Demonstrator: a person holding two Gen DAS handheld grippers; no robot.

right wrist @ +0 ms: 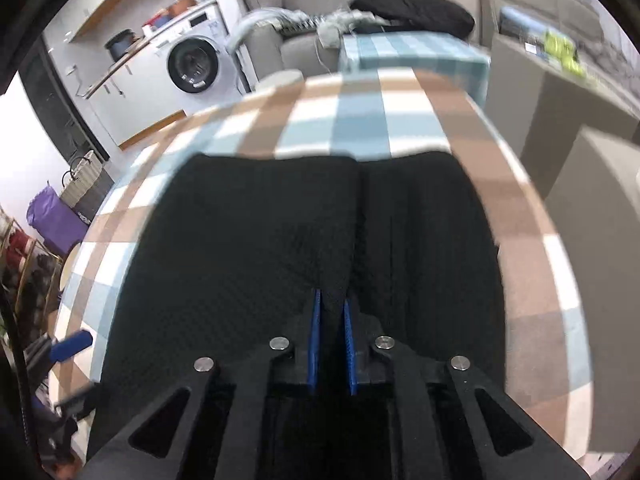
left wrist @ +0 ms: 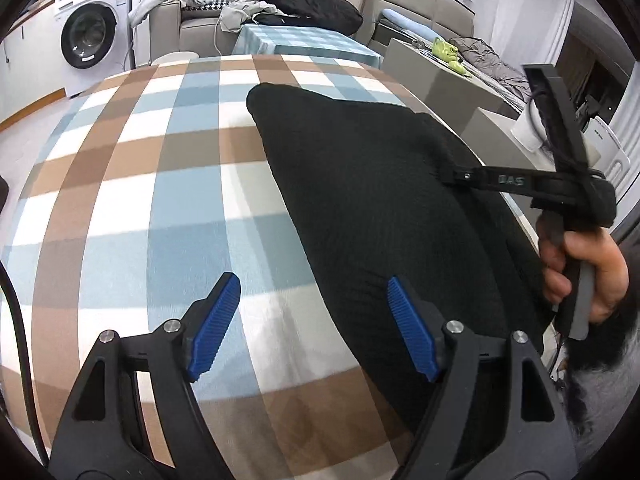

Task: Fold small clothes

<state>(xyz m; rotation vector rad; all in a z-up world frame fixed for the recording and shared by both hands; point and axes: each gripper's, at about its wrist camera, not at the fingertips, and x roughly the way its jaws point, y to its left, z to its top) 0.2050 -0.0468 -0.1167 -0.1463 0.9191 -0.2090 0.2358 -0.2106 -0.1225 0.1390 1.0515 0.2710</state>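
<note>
A black knit garment (left wrist: 372, 184) lies on the checked tablecloth (left wrist: 160, 184), on the right half of the table. My left gripper (left wrist: 312, 308) is open above the near edge, its right pad over the garment, its left pad over bare cloth. My right gripper (left wrist: 452, 174) reaches in from the right and meets the garment's right edge. In the right wrist view the garment (right wrist: 256, 232) is spread wide with a fold line down its middle, and my right gripper (right wrist: 332, 308) is shut on a pinch of its near edge.
A second checked table (left wrist: 304, 40) stands behind, then a sofa with a black cushion (left wrist: 308, 0) and loose clothes. A washing machine (left wrist: 92, 32) stands at back left. Grey boxes (left wrist: 452, 80) and a white bin flank the right edge. Baskets (right wrist: 84, 184) stand on the floor.
</note>
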